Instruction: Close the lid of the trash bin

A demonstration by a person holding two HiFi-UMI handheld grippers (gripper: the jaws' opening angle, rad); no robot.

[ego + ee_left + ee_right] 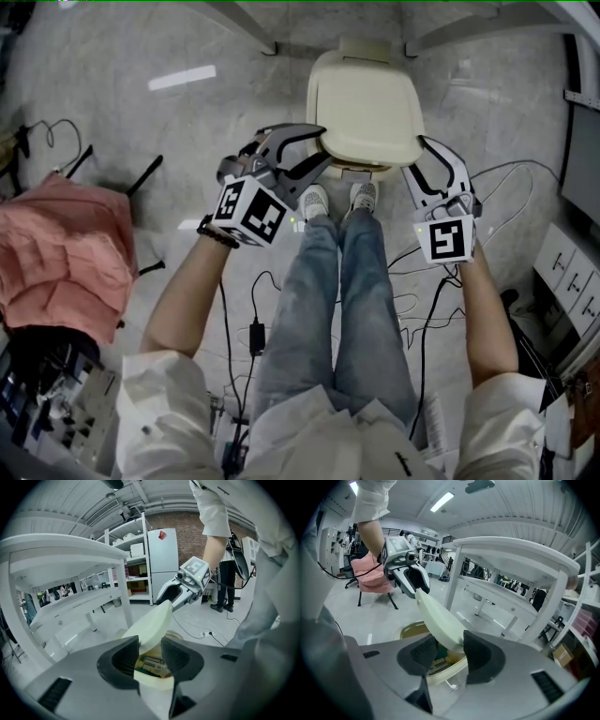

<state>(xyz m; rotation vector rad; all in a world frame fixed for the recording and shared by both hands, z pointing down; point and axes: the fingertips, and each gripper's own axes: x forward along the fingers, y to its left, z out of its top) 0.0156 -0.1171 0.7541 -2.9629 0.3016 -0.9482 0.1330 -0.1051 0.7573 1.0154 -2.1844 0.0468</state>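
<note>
Closing the half-raised lid [364, 103].
Left tool [323, 148] and right tool [414, 157], narrow, pinch its edges; next I ease it flat onto the bin [407, 631].

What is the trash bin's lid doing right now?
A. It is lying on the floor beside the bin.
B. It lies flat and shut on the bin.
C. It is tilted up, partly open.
C: the lid slants up off the trash bin, whose inside shows beneath it, with its edge between the jaws of the left gripper and the right gripper.
</note>
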